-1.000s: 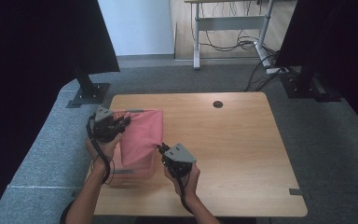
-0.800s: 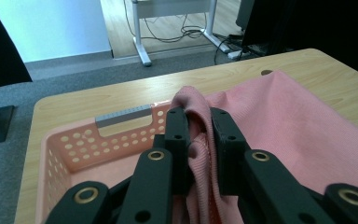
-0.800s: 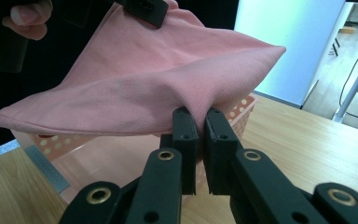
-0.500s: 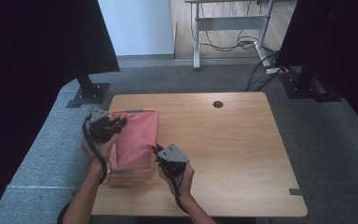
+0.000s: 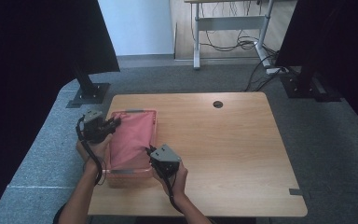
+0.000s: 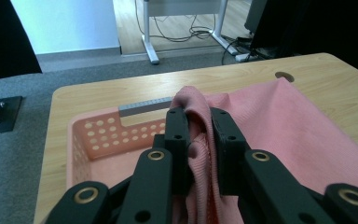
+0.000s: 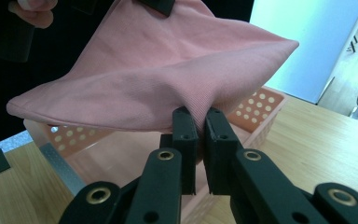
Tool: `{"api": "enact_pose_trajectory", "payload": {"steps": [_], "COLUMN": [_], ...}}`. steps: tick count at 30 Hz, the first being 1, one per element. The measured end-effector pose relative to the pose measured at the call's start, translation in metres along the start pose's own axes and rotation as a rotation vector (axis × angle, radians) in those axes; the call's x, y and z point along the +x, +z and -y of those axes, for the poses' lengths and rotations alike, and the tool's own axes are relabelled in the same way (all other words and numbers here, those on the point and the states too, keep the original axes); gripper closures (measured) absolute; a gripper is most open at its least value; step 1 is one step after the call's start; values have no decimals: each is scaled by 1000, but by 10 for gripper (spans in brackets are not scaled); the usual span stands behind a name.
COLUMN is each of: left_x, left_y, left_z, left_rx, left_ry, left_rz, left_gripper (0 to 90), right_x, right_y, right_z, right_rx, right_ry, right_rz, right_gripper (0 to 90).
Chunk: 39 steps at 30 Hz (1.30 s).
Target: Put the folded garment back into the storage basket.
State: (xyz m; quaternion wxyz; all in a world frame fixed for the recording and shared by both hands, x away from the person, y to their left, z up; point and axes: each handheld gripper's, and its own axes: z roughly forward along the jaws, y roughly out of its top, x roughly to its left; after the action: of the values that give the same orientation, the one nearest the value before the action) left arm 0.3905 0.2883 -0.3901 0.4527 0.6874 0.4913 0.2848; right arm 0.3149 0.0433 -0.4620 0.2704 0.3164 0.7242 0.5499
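A pink cloth [image 5: 131, 137] hangs spread over a pink perforated basket [image 5: 128, 176] at the table's left side. My left gripper [image 5: 114, 124] is shut on a bunched edge of the cloth [image 6: 196, 112] at the basket's left rim. Near the basket's front right corner, my right gripper [image 5: 150, 151] is shut on another fold of the cloth [image 7: 158, 79], with the basket [image 7: 256, 109] right under it. The cloth is held up between the two grippers, above the basket floor. Grey handle strips [image 6: 144, 106] sit on the basket's short ends.
The basket stands on a wooden table [image 5: 233, 144] with a round cable hole [image 5: 218, 104] near the far edge. Black stand bases [image 5: 89, 93] rest on the grey carpet at the back left and back right. A desk frame with cables [image 5: 233, 42] stands farther back.
Both grippers moved left with the cloth, bringing it from beside the basket's right half to over the basket. The cloth now lies lower and flatter across it.
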Motion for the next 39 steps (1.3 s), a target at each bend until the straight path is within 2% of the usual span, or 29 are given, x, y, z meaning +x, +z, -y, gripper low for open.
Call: {"api": "enact_pose_trajectory", "payload": {"steps": [12, 13, 15, 16, 18, 21, 28, 31, 34, 39], "left_x": [9, 9, 8, 7, 5, 1, -6, -9, -15, -31], "left_y": [-2, -1, 5, 8, 9, 12, 18, 19, 19, 19], "left_z": [4, 5, 6, 7, 7, 7, 6, 9, 13, 27], "left_rx": [1, 5, 45, 56, 52, 62, 82, 87, 92, 91], "left_ry": [-17, -16, -5, 4, 8, 8, 1, -5, -6, 21], "left_rz": [-30, -37, -40, -52, -65, -71, -48, -22, 9, 44], "left_gripper": [773, 761, 656, 596, 504, 449, 352, 335, 322, 304], "right_x": [7, 7, 5, 4, -1, -8, -18, -19, -21, -31], "right_y": [9, 11, 16, 16, 15, 12, 8, 6, 4, -4], "right_z": [-4, -4, -3, -1, 1, 3, 5, 6, 8, 14], "right_rx": [6, 19, 74, 78, 82, 83, 88, 88, 87, 99], "right_ry": [-12, -12, -5, 2, 27, 54, 71, 76, 74, 62], "right_rz": [-15, -17, -26, -12, -6, 6, 2, -3, -19, -37], "right_gripper": [833, 782, 569, 508, 456, 439, 411, 401, 393, 393]}}
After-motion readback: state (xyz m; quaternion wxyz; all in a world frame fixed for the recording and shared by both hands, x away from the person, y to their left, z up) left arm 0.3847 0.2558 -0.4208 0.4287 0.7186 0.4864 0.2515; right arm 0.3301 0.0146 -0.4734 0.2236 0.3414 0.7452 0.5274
